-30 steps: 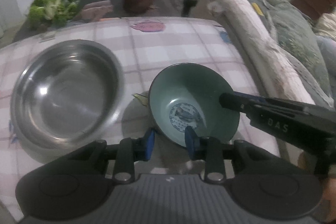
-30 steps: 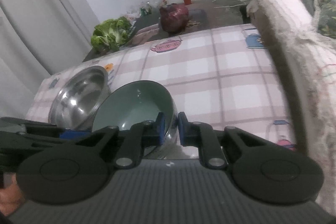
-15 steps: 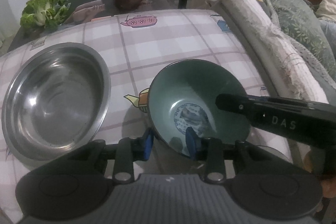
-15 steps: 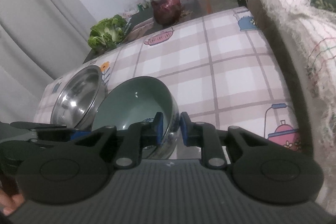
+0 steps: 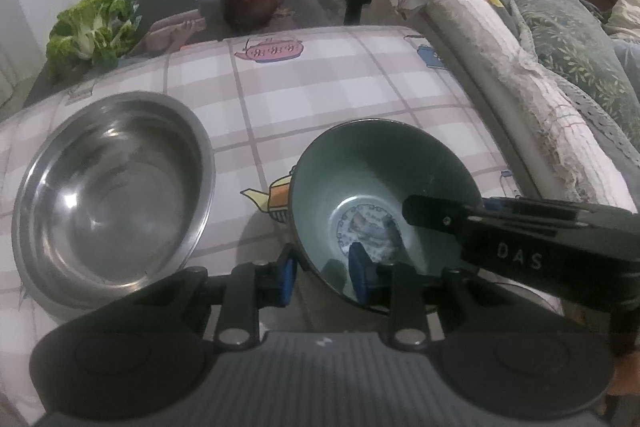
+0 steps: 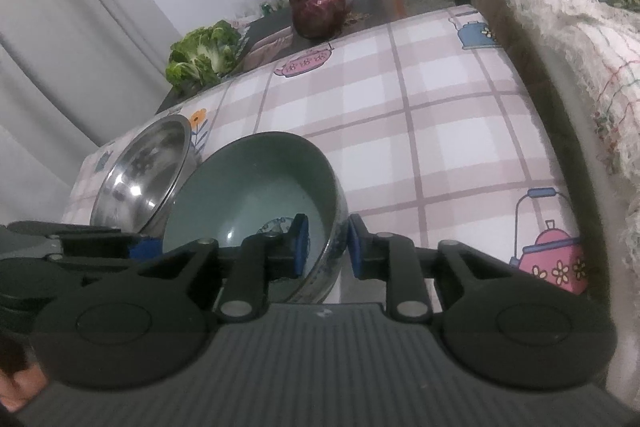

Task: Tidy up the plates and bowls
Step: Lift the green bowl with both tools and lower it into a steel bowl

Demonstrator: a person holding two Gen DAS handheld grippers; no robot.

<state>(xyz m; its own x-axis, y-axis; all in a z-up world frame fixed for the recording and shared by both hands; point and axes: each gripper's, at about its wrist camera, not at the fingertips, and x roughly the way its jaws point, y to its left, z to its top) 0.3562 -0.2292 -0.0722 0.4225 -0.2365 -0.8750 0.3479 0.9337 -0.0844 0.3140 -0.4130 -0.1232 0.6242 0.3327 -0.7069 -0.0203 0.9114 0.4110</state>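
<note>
green bowl [image 5: 376, 183], both grippers straddling rim

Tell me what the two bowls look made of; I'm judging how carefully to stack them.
The big bowl looks like polished steel: silvery, with mirror-like reflections. The green bowl looks like glazed ceramic or enamel: a smooth glossy inside with a printed picture at the bottom; which of the two is unclear.

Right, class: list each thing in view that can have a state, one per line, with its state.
Green bowl: empty, tilted, rim between both claws.
Steel bowl: empty, upright.
Left claw: closed on the green bowl's rim.
Right claw: has just been opening; bowl wall between its pads, not pressed.
</note>
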